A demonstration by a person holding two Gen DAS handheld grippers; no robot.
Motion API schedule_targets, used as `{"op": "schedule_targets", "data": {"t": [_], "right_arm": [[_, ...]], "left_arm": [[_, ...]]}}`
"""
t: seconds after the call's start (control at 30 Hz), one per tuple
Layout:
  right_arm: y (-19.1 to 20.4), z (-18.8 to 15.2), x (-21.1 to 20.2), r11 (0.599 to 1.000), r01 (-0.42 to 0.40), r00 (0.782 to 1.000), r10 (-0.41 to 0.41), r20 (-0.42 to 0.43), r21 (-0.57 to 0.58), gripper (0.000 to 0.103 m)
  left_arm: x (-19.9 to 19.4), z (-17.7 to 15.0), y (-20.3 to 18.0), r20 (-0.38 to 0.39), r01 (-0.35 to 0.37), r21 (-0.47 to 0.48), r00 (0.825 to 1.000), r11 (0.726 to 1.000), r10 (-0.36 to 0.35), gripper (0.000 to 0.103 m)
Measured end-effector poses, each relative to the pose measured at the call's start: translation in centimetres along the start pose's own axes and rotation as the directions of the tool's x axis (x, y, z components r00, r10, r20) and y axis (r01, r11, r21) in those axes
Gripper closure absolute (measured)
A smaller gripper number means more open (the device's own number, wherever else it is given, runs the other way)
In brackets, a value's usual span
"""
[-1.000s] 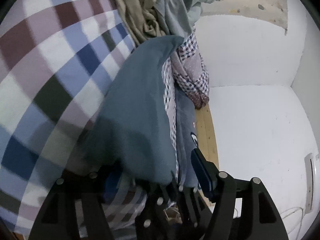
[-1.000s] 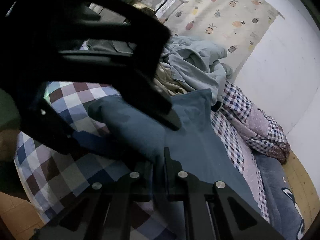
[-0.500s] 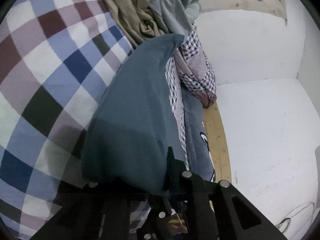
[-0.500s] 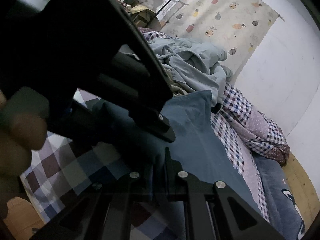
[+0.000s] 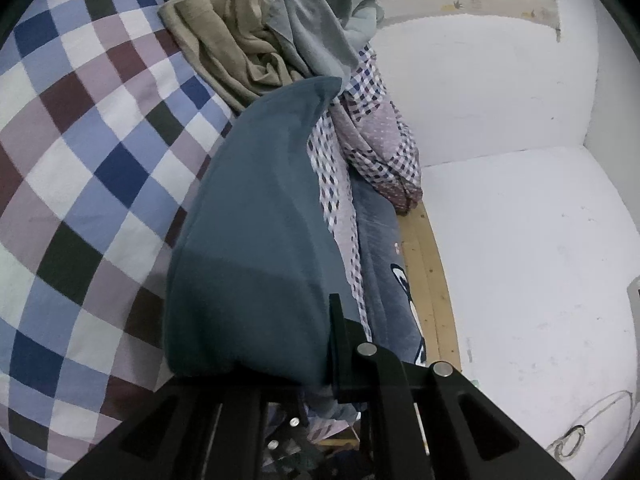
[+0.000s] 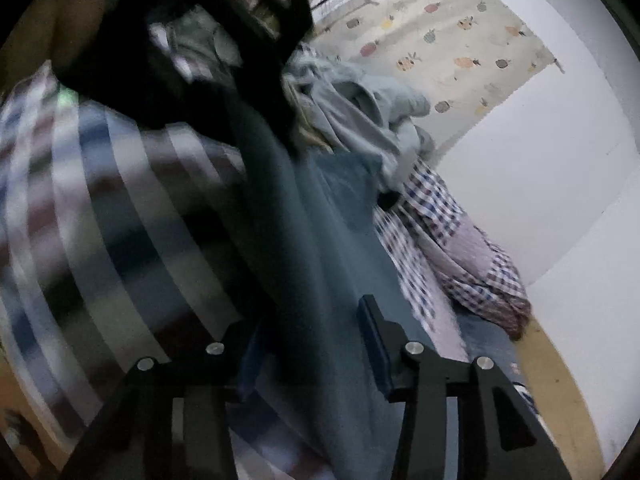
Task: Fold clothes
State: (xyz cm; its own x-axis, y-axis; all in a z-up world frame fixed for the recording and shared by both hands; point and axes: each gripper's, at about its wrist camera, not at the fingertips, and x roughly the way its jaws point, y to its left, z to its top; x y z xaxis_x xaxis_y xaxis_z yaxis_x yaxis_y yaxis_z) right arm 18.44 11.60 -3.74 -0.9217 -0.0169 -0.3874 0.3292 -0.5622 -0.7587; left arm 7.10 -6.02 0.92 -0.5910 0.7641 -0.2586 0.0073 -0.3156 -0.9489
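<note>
Far left: checked bed cover (image 5: pixel 92 152), spread flat on the bed. Lying on it, toward the middle, the teal garment (image 5: pixel 256 208), a long narrow strip reaching from the claws up to a heap of beige and grey clothes (image 5: pixel 240 52); seemingly doubled lengthwise, judging by the rounded left edge.

Left claw (image 5: pixel 326 312): pinched shut on the garment's near end, one finger buried under the cloth.

Right claw (image 6: pixel 308 320): fingers spread wide, gripping nothing, teal cloth running through the gap; heavily blurred there.

Further right: small-check quilt (image 5: pixel 380 140), then the bed's wooden edge (image 5: pixel 430 264).

Handling, as a judgement: soft, light and limp; likely to sag and slide out of line wherever unsupported. Best taken at the two near corners or along the hem, pinching every layer together, never mid-panel.
</note>
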Motion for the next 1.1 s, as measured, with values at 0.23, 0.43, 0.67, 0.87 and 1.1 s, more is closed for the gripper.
{"op": "schedule_targets", "data": {"t": [0.23, 0.43, 0.67, 0.87, 1.1], "right_arm": [[-3.7, -6.4, 1.7, 0.997, 0.073, 0.985, -0.072, -0.158, -0.002, 0.055], [-6.5, -11.8, 0.9, 0.991, 0.116, 0.973, -0.126, -0.195, -0.062, 0.053], [-9.5, -17.6, 0.0, 0.97, 0.187, 0.942, -0.222, -0.252, -0.156, 0.053], [-11.3, -22.3, -0.3, 0.952, 0.221, 0.907, -0.28, -0.314, -0.211, 0.053], [-10.7, -22.8, -0.7, 0.928, 0.261, 0.899, -0.334, -0.282, -0.267, 0.056]], "left_arm": [[-0.3, 0.8, -0.3, 0.009, 0.016, -0.004, 1.0, 1.0, -0.016, 0.097], [-0.7, 1.0, -0.4, 0.018, 0.021, -0.016, 1.0, 1.0, -0.021, 0.097], [-0.8, 1.4, -0.5, 0.031, 0.008, -0.015, 0.999, 1.0, -0.008, 0.098], [-0.9, 1.3, -0.7, 0.033, -0.001, -0.005, 0.999, 1.0, 0.001, 0.098], [-1.2, 1.3, -0.7, 0.041, -0.011, 0.0, 0.999, 1.0, 0.011, 0.098]]}}
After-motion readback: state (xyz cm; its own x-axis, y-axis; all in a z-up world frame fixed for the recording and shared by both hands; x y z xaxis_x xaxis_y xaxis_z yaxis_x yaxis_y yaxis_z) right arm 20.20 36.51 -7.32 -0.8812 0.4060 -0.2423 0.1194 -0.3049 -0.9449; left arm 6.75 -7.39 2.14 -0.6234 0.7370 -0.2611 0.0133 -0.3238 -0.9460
